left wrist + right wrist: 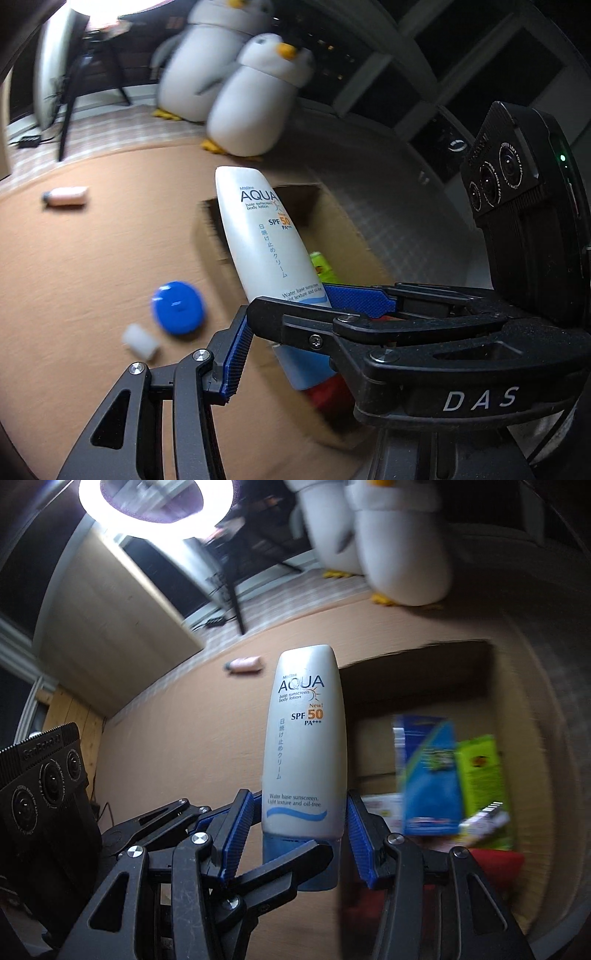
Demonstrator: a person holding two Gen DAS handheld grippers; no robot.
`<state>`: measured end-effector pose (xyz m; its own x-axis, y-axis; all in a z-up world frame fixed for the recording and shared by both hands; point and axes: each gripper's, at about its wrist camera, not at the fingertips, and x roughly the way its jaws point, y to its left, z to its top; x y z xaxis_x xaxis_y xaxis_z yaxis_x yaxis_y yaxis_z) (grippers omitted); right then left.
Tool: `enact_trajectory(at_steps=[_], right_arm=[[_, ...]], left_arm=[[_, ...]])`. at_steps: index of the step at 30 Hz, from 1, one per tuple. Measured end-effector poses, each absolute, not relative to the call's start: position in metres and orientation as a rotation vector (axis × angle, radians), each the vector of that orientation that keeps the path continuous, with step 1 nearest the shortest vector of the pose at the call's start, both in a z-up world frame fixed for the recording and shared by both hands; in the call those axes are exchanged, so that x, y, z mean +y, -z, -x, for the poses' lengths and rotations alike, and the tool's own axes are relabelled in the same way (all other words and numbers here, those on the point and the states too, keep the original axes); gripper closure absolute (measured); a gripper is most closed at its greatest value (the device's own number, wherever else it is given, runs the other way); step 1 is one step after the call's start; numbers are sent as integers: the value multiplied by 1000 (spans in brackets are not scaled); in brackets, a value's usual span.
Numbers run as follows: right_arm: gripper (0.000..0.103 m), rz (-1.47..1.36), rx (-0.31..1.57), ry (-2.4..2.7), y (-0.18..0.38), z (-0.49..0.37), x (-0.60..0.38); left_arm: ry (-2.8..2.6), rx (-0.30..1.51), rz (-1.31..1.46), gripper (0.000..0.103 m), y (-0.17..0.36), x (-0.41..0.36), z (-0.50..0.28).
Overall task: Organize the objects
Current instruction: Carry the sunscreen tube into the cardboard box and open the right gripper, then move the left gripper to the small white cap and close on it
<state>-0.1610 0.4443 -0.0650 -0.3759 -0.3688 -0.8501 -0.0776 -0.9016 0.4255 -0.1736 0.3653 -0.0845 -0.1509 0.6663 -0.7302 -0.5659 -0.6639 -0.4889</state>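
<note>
Both claws are clenched on one thing, the white sunscreen tube (304, 738). In the right wrist view, the right claw (299, 830) presses its blue pads on the two sides of the tube near its blue cap, which points down. In the left wrist view, the left claw (288, 317) has its pads around the same lower part, and the right claw's black finger crosses in front of it.

Taking the cardboard box (343, 229) as landmark: the orange table (92, 258) lies under it. Two plush penguins (255, 96) stand beyond the box. Inside the box lie a blue packet (430, 775), a green packet (480, 775) and something red (495, 864). The tube hangs in the air over the near-left edge of the box, tilted, not yet inside. Left of the box lie a round blue lid (178, 307), a small white cap (140, 341) just beside that lid, and, farther away, a pink bottle (68, 195).

The background is blurred, so I judge the tube is on its way into the box. The risk is that two claws hold one smooth tube. If one pulls or opens before the other, the tube may twist, slip out, and fall on the table instead of into the box. If it comes down too low, the cap may hit the box wall or push the packets.
</note>
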Motion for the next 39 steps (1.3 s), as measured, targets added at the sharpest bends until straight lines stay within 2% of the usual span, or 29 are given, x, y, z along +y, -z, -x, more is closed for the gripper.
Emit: enact_trajectory(at_steps=[6,11,14,22,34,39], right_arm=[[56,-1634,-660,2455,71,150,483],[47,-1632,-663,2528,70,143,502],[47,-1636,-664,2529,71,141,504],[47,-1595,-604,2564,68,129,484],[47,-1386,-648,2652,54,95,445],[46,-1378,-596,2711,52,77,426]], left_arm=[[-1853,-100,1302,50,90,406,167],[-1848,-37,1284,45,89,421,157],[-1858,-32,1279,45,88,413,156],[-1899,-39,1288,45,90,361,161],[-2040,-87,1404,45,119,245,186],[-2084,7,1402,45,126,231,190]])
